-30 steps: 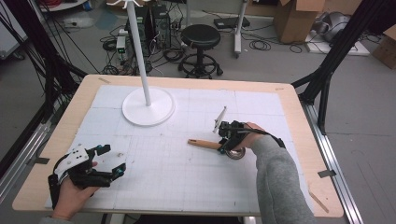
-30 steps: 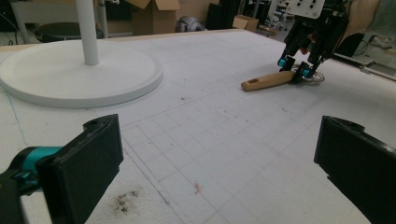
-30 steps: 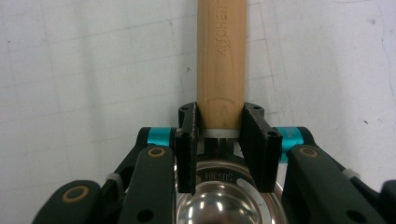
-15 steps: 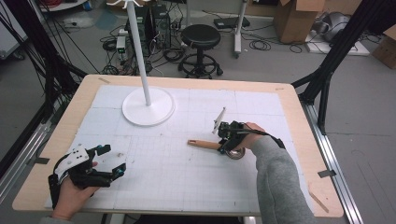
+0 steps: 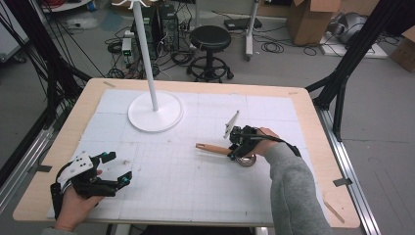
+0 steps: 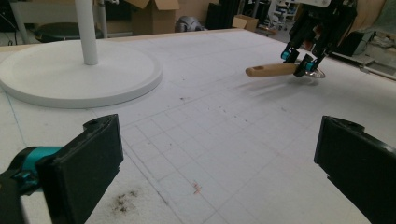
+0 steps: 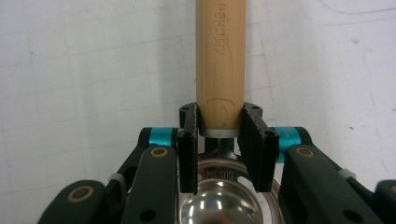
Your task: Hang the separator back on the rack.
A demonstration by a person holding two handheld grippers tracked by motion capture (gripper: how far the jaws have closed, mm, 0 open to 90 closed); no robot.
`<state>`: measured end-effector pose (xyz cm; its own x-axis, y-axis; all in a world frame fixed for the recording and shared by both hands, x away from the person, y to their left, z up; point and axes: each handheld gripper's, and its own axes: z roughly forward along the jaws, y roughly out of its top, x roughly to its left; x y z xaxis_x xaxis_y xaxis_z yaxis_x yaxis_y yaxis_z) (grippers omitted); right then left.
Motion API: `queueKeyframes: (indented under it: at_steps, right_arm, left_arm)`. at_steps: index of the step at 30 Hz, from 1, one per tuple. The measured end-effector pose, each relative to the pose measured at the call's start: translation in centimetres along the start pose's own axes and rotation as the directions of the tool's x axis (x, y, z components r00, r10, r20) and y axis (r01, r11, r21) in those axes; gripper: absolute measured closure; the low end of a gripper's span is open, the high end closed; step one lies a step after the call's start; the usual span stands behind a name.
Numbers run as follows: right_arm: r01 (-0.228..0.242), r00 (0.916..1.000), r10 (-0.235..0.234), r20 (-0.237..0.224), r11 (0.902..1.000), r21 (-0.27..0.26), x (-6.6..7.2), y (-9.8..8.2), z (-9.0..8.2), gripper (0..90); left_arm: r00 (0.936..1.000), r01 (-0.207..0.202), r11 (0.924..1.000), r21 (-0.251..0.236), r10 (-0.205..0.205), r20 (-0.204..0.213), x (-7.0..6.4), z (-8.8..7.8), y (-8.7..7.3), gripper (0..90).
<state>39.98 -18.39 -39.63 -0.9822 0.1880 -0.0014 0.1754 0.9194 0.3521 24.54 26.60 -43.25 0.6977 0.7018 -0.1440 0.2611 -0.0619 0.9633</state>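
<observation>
The right gripper [image 7: 219,144] has its pads clamped on the wooden handle [image 7: 219,60] of a small metal strainer [image 7: 224,200], right at the collar where wood meets steel. The strainer lies on the white gridded mat [image 5: 195,196], right of centre, its handle pointing left and its bowl [image 5: 244,160] just under the right hand [image 5: 264,142]. It is probably light and stiff; the smooth round handle may roll between flat pads, and the thin bowl could dent if pressed. A hold near the collar, close to the bowl's weight, should limit swinging.

The left gripper [image 5: 110,169] rests at the near left of the mat, jaws wide apart with nothing between them. Far left stands a white stand [image 5: 155,111] with a broad round base, well apart from the strainer. Open mat lies between the two grippers and toward the near edge; the right edge of the wooden table [image 5: 318,147] is near the right hand, so room is scarcer there.
</observation>
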Motion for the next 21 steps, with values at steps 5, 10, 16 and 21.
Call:
queueKeyframes:
  at_steps: [5,10,16,21]
  right_arm:
    - [-0.047,0.9989,0.047,0.002,0.9967,-0.066,0.0,-0.1,-1.0,70.1]
    - [-0.076,0.9971,0.077,-0.002,0.9914,-0.107,0.0,-0.3,-2.0,70.1]
    - [-0.118,0.9929,0.119,-0.004,0.9781,-0.172,0.0,-0.6,-2.6,70.0]
    - [-0.143,0.9889,0.148,0.005,0.9618,-0.233,0.1,-1.3,-3.0,70.0]
  left_arm:
    - [1.0,-0.002,1.0,0.002,0.002,-0.001,0.0,0.0,0.0,1.8]
    - [1.0,-0.003,0.9999,0.012,0.003,0.004,-0.1,0.1,-0.1,1.8]
    - [1.0,-0.002,0.9999,0.011,0.002,0.001,-0.2,0.2,-0.2,1.8]
    - [1.0,-0.003,0.9999,0.012,0.003,0.006,-0.3,0.2,-0.1,1.8]
